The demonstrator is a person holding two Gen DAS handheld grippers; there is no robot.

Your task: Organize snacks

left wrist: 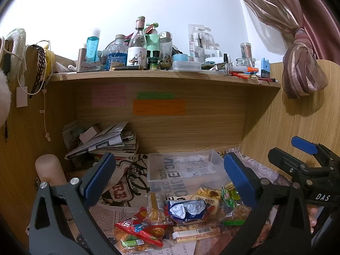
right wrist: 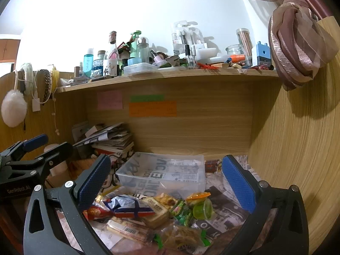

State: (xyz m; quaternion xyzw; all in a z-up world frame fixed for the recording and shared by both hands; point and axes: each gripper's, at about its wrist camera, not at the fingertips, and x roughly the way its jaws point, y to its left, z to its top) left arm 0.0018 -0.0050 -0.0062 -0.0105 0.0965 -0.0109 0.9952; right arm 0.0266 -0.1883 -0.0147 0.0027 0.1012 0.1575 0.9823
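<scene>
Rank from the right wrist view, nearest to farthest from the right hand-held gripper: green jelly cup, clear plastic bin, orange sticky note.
From the right hand-held gripper:
1. Green jelly cup, in the snack pile, right of centre.
2. Clear plastic bin, just behind the pile, centre.
3. Orange sticky note, on the back panel under the shelf.

A wooden desk alcove (left wrist: 191, 127) fills mid-frame, with coloured sticky notes (left wrist: 159, 106) on its back panel. Above it runs a cluttered shelf (left wrist: 161, 75) below a bright white wall (left wrist: 127, 4). A tied pink curtain (left wrist: 301, 68) hangs upper right.
</scene>
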